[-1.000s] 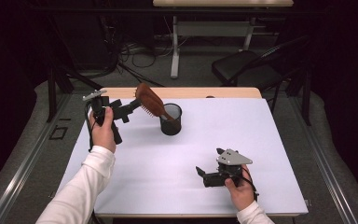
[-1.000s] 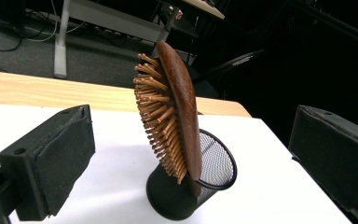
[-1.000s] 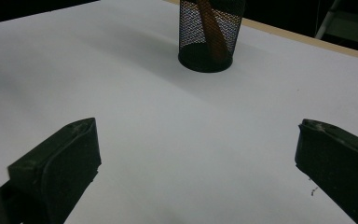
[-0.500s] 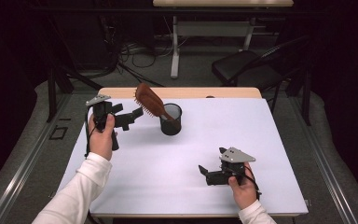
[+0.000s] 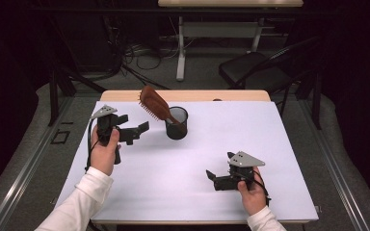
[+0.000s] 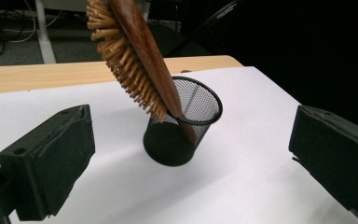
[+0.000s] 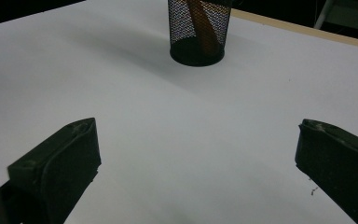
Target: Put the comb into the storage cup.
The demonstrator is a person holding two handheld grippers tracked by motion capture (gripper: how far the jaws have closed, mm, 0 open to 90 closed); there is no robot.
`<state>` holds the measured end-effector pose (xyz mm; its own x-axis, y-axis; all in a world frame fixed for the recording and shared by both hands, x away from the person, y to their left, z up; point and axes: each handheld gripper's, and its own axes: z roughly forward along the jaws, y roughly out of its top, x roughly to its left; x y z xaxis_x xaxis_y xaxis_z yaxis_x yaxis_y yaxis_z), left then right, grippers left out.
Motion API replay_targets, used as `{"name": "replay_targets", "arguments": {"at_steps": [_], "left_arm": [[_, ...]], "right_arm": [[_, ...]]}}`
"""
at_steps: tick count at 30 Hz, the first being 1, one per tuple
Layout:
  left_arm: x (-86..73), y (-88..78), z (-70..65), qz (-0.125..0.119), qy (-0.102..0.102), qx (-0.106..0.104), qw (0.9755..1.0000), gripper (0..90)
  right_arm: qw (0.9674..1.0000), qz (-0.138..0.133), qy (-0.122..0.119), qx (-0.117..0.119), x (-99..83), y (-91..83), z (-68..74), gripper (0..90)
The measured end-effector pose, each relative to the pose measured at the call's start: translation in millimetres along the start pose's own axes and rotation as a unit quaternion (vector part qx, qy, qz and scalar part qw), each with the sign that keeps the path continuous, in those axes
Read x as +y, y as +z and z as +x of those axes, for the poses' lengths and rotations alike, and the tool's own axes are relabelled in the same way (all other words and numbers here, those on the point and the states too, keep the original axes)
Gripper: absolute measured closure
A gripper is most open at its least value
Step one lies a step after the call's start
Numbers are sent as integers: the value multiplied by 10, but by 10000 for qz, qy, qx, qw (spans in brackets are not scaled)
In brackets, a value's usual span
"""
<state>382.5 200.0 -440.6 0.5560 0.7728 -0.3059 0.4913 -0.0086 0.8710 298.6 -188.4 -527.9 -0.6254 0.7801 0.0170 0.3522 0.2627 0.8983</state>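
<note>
Wooden hairbrush (image 5: 155,103) leans in the mesh cup (image 5: 177,123) – left gripper (image 5: 136,131) wide and empty, right gripper (image 5: 214,177) wide too – next, probably back away.

wooden hairbrush (image 5: 155,103), leaning handle-down in mesh cup (image 5: 177,124)

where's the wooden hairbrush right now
The hairbrush stands handle-down in the black mesh cup near the table's far edge in the high view, leaning left toward the open left gripper, which is beside it without touching.
</note>
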Motion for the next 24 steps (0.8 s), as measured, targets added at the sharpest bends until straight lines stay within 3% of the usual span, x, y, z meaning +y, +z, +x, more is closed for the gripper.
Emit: {"name": "replay_targets", "arguments": {"at_steps": [24], "left_arm": [[-440, -76, -145, 155, 363, -228, 9990, 4]], "right_arm": [[9999, 28, 100, 4, -13, -18, -57, 0]]}}
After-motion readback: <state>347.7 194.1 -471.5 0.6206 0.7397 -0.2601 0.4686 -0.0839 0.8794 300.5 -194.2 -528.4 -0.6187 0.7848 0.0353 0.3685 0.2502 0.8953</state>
